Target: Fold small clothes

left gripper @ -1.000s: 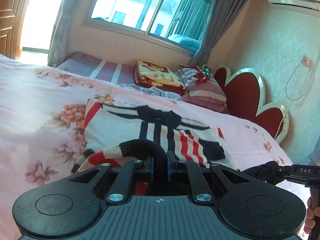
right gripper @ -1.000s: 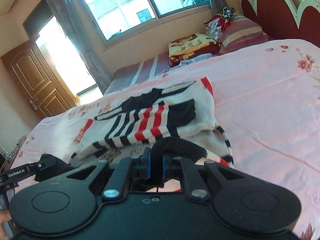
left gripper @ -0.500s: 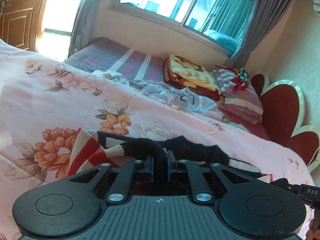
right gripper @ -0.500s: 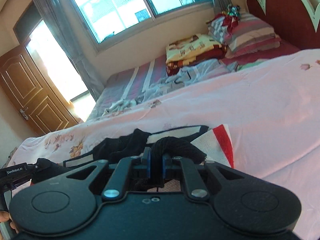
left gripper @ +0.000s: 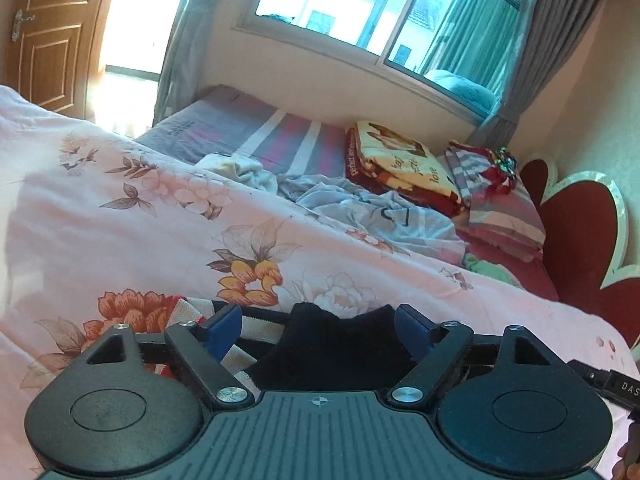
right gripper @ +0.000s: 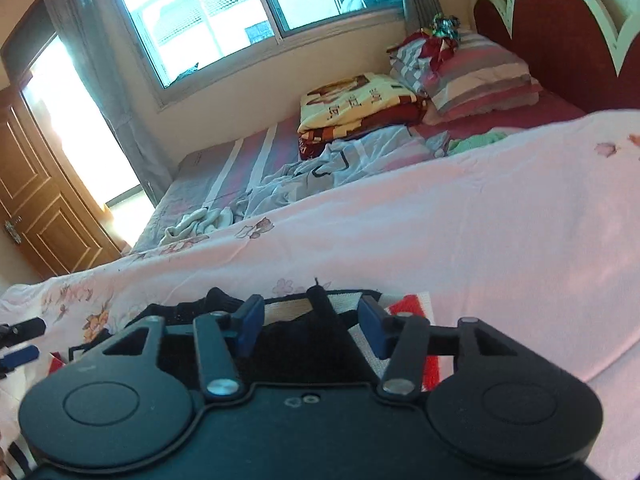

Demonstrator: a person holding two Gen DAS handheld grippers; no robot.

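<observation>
A knitted sweater (left gripper: pixel 340 352) in black, white and red stripes lies on the pink flowered bedsheet (left gripper: pixel 120 232), close under both cameras. My left gripper (left gripper: pixel 318 328) has its jaws opening wide; a black fold of the sweater lies between the blue pads (left gripper: pixel 224 326) and touches neither. In the right wrist view the sweater (right gripper: pixel 412 304) shows a red and white corner. My right gripper (right gripper: pixel 311 328) is also opening, with black fabric loose between its pads (right gripper: pixel 372 330). The rest of the sweater is hidden under the gripper bodies.
Beyond the pink sheet lie loose pale clothes (left gripper: pixel 372 208), a folded yellow and red blanket (left gripper: pixel 396 160) and striped pillows (left gripper: pixel 500 200). A red heart-shaped headboard (left gripper: pixel 580 240) stands at the right, a wooden door (left gripper: pixel 48 32) at the far left.
Both grippers carried the sweater's black edge across the garment toward the far side of the bed. Their jaws, shut on that edge before, now stand apart and the fabric lies free.
</observation>
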